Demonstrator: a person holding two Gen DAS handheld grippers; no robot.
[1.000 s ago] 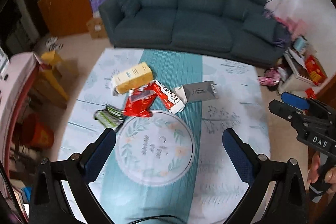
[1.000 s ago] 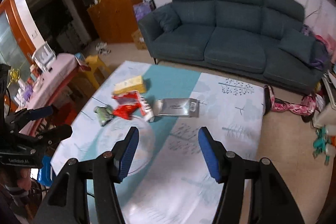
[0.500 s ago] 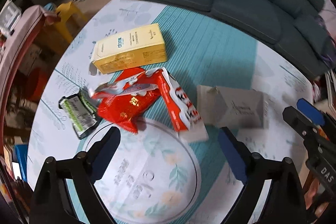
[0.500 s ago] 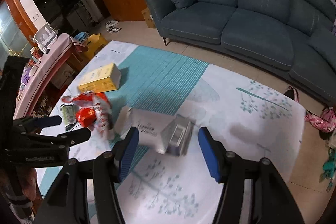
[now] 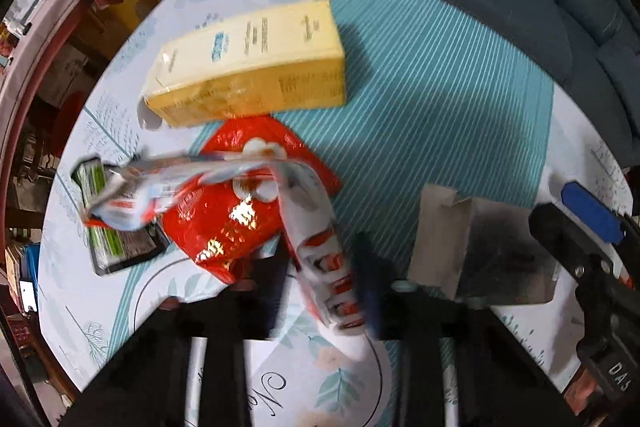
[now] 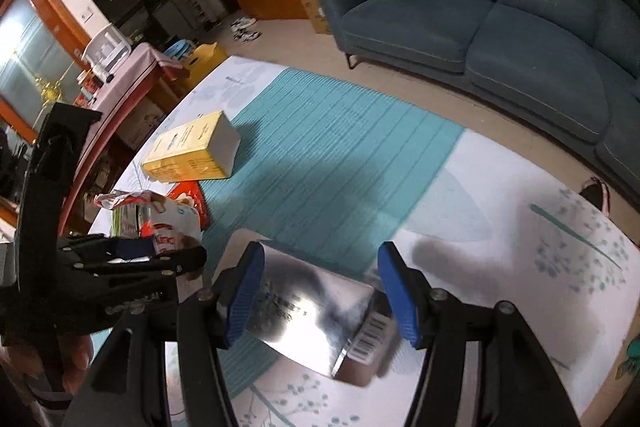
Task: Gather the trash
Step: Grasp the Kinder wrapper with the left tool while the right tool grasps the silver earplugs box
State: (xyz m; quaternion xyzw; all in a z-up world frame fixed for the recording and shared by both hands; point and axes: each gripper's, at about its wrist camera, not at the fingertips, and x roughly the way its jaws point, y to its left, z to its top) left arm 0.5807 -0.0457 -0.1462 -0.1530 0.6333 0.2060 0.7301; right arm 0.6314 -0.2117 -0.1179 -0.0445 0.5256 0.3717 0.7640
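Living room, blue sofa (image 6: 500, 7) behind a cloth-covered counter (image 5: 440, 75). Dropped in close within a second: left tool (image 5: 320, 275) now clamped on the white-and-red wrapper (image 5: 320, 247) beside the yellow carton (image 5: 248, 63); right tool (image 6: 320, 291) spread wide, straddling the silver box (image 6: 312, 315). Pickup under way.

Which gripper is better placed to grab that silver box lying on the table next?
The right gripper. Its open blue fingers already straddle the silver box, one on each side. The left gripper is shut on the red and white wrapper, so it looks occupied.
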